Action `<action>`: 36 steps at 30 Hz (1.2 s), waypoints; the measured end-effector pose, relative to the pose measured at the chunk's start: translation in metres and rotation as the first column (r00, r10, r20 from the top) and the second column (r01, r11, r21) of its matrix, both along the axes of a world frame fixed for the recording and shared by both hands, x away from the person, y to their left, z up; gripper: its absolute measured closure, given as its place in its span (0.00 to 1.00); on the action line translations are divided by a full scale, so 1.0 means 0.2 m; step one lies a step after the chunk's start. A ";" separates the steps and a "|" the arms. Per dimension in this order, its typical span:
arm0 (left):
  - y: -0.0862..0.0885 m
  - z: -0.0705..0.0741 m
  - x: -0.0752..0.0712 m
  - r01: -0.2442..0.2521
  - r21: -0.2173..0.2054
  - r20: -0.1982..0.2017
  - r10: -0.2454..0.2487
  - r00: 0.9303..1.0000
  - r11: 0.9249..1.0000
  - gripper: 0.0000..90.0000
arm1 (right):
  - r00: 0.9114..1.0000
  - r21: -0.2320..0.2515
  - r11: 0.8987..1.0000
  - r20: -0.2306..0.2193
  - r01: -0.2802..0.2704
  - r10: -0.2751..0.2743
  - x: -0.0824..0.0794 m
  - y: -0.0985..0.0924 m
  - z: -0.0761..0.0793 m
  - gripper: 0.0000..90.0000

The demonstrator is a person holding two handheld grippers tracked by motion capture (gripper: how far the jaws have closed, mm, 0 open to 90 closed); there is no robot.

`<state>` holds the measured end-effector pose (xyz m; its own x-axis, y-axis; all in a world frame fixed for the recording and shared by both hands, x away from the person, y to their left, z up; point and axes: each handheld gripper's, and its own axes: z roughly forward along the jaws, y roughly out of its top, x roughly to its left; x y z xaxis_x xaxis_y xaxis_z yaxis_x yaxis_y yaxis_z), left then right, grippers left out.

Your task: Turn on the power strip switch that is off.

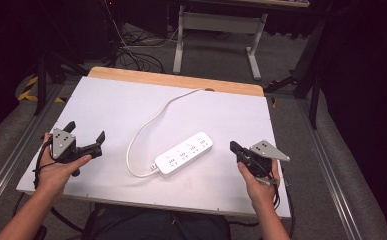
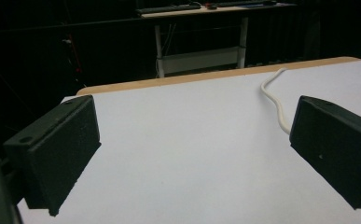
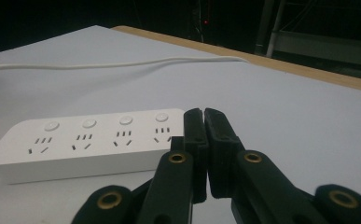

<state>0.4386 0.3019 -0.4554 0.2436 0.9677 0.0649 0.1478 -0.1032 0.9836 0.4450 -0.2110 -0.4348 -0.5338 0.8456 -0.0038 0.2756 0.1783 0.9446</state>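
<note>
A white power strip (image 1: 183, 153) with several sockets lies near the middle of the white table top (image 1: 131, 107), its white cable (image 1: 151, 122) looping back toward the far edge. My left gripper (image 1: 85, 134) rests at the table's left, held by a hand, jaws wide open with nothing between them; its black pads (image 2: 57, 149) frame bare table and a stretch of cable (image 2: 274, 100). My right gripper (image 1: 233, 146) sits right of the strip, pointing at it, shut on nothing. In the right gripper view the power strip (image 3: 82, 142) lies just beyond the closed gripper (image 3: 204, 112).
The white board lies on a wooden table whose edge (image 1: 176, 80) shows at the back. Beyond stands a desk with white legs (image 1: 216, 40) and floor cables. Metal rails (image 1: 331, 165) run along both sides. Dark surroundings.
</note>
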 end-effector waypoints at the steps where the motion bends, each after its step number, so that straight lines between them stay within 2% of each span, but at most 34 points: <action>1: 0.00 0.00 0.00 0.000 0.001 -0.001 0.000 1.000 1.000 0.02 | 1.000 0.001 1.000 0.001 0.004 -0.004 0.00 0.00 0.00 0.99; 4: 0.00 0.00 0.01 0.005 0.001 -0.007 -0.005 1.000 1.000 0.02 | 1.000 -0.005 1.000 0.004 0.026 -0.026 0.02 -0.01 0.02 1.00; 8: -0.01 -0.01 0.01 0.007 0.005 -0.010 -0.007 1.000 1.000 0.03 | 0.999 -0.003 0.999 -0.015 0.051 -0.051 0.10 -0.01 0.05 1.00; 11: -0.01 -0.01 0.01 0.011 0.006 -0.011 -0.011 1.000 1.000 0.03 | 0.998 0.008 0.999 -0.038 0.041 -0.040 0.13 0.00 0.06 1.00; 13: -0.01 -0.01 0.02 0.017 0.010 -0.017 -0.017 1.000 1.000 0.03 | 0.998 0.033 0.999 -0.053 0.026 -0.025 0.14 -0.01 0.08 1.00; 19: -0.01 -0.01 0.01 0.024 0.016 -0.016 -0.024 1.000 1.000 0.03 | 0.998 0.059 0.998 -0.058 0.016 -0.013 0.18 -0.01 0.12 1.00; 24: -0.01 -0.02 0.02 0.026 0.014 -0.022 -0.026 0.999 1.000 0.03 | 0.998 0.066 0.998 -0.063 -0.008 0.012 0.22 0.03 0.14 1.00; 27: -0.02 -0.02 0.02 0.029 0.016 -0.024 -0.029 0.999 0.999 0.03 | 0.996 0.058 0.998 -0.077 -0.036 0.041 0.26 0.10 0.15 1.00; 36: -0.01 -0.02 0.01 0.034 0.012 -0.019 -0.034 0.999 0.999 0.03 | 0.991 0.043 0.994 -0.088 -0.096 0.099 0.28 0.21 0.17 1.00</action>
